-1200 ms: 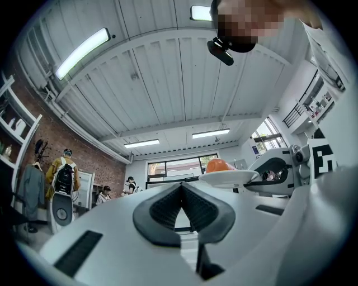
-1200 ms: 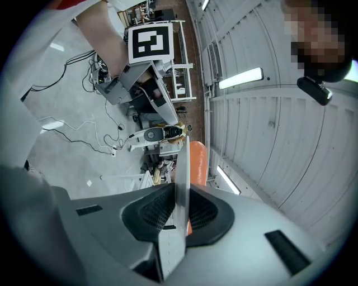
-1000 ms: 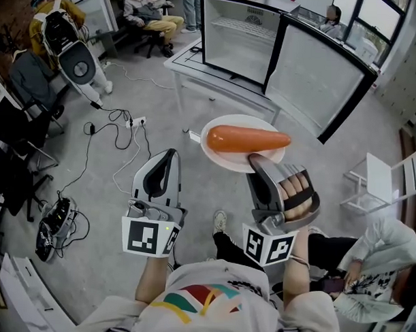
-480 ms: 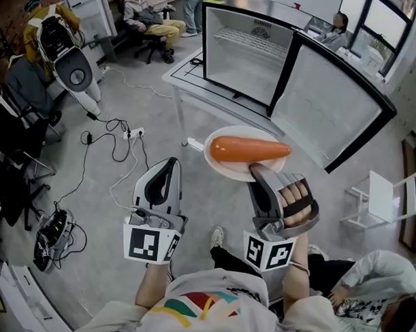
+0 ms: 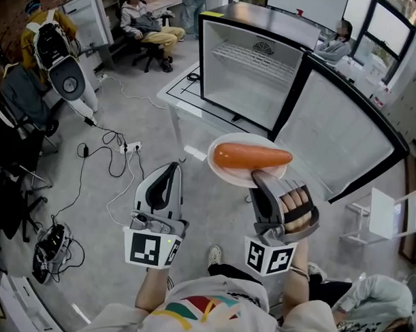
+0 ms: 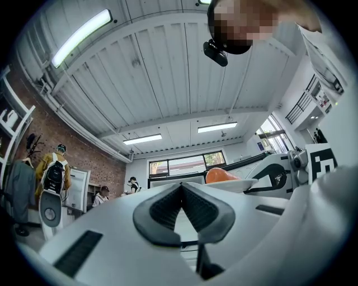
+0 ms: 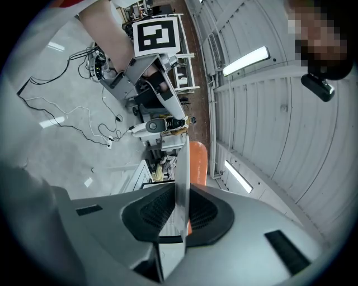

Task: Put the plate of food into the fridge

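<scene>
A white plate (image 5: 229, 145) carries a long orange carrot-like food (image 5: 252, 156). My right gripper (image 5: 257, 174) is shut on the plate's near rim and holds it level in the air. In the right gripper view the plate (image 7: 182, 167) stands edge-on between the pads, with the orange food (image 7: 197, 162) behind it. My left gripper (image 5: 170, 167) is beside it on the left, shut and empty; its jaws (image 6: 180, 185) meet at the tips. The open black fridge (image 5: 249, 68) is ahead, with a wire shelf inside and its door (image 5: 342, 136) swung out to the right.
The fridge stands on a white table (image 5: 178, 93). Cables and a power strip (image 5: 130, 147) lie on the grey floor to the left. A white folding chair (image 5: 390, 212) is at right, a crouching person (image 5: 370, 304) at bottom right, and seated people at the back.
Both grippers and the plate have moved forward toward the fridge, which now looks nearer and larger. The grip on the plate is unchanged.
</scene>
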Demonstrator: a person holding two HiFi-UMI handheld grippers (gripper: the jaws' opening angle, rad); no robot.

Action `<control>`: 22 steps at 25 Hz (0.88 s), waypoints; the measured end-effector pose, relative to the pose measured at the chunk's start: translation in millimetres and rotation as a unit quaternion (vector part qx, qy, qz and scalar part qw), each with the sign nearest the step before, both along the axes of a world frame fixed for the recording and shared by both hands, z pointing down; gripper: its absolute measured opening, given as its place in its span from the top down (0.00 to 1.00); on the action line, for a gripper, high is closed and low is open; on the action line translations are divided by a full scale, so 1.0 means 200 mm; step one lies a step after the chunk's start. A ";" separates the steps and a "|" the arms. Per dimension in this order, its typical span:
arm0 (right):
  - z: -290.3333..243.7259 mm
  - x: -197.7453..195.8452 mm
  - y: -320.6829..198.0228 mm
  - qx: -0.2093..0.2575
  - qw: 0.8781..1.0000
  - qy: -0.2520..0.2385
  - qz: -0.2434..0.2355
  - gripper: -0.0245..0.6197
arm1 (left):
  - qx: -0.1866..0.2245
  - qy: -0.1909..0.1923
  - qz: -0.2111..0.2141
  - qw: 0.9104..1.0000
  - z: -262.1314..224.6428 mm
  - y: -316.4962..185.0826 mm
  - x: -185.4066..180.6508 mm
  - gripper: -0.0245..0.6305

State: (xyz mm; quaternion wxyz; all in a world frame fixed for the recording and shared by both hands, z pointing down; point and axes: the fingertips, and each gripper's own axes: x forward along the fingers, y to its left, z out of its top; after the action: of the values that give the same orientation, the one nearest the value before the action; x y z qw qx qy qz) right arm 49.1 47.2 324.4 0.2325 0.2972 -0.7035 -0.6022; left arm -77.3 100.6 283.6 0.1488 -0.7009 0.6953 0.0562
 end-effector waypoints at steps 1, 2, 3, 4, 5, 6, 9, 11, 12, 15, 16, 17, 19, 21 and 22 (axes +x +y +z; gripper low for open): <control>-0.01 -0.02 -0.08 0.000 1.000 0.001 -0.001 0.89 | 0.000 0.001 -0.001 1.000 -0.01 -0.08 -0.02 0.95; -0.03 -0.03 -0.16 0.001 1.000 0.003 -0.001 0.89 | 0.001 0.003 -0.001 1.000 -0.03 -0.17 -0.04 0.95; -0.05 -0.04 -0.23 0.002 1.000 0.004 0.000 0.89 | 0.001 0.006 0.000 1.000 -0.05 -0.25 -0.05 0.95; -0.06 -0.06 -0.29 0.004 1.000 0.006 0.001 0.89 | 0.002 0.008 0.003 1.000 -0.06 -0.32 -0.05 0.95; -0.07 -0.07 -0.34 0.005 1.000 0.007 0.004 0.89 | 0.003 0.009 0.007 1.000 -0.07 -0.37 -0.06 0.95; -0.08 -0.08 -0.38 0.004 1.000 0.007 0.005 0.89 | 0.004 0.007 0.009 1.000 -0.08 -0.41 -0.06 0.95; -0.09 -0.09 -0.46 0.002 1.000 0.005 0.007 0.89 | 0.004 0.004 0.009 1.000 -0.10 -0.48 -0.08 0.95; -0.11 -0.11 -0.51 0.002 1.000 0.004 0.006 0.89 | 0.002 0.005 0.006 1.000 -0.11 -0.53 -0.10 0.95; -0.11 -0.13 -0.54 0.001 1.000 0.003 0.004 0.89 | 0.000 0.004 0.003 1.000 -0.11 -0.55 -0.12 0.95; -0.10 -0.17 -0.58 -0.005 1.000 -0.003 -0.006 0.89 | -0.002 0.003 -0.004 1.000 -0.10 -0.58 -0.16 0.95; -0.09 -0.18 -0.59 -0.007 1.000 -0.005 -0.010 0.89 | -0.001 0.002 -0.005 1.000 -0.09 -0.59 -0.16 0.95; -0.08 -0.19 -0.59 -0.007 1.000 -0.006 -0.013 0.89 | 0.000 0.001 -0.007 1.000 -0.09 -0.59 -0.17 0.95; -0.09 -0.23 -0.61 -0.006 1.000 -0.005 -0.018 0.89 | 0.003 0.001 -0.009 1.000 -0.09 -0.61 -0.20 0.95; -0.13 -0.27 -0.65 -0.004 1.000 -0.002 -0.021 0.89 | 0.003 0.006 -0.011 1.000 -0.12 -0.65 -0.25 0.95; -0.16 -0.29 -0.68 -0.004 1.000 -0.001 -0.021 0.89 | 0.002 0.009 -0.012 1.000 -0.13 -0.68 -0.27 0.95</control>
State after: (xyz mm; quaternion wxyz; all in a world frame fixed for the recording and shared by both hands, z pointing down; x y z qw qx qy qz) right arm -8.3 -87.8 293.2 0.2204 0.2817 -0.7121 -0.6042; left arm -131.1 -35.5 256.7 0.1446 -0.6918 0.7046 0.0627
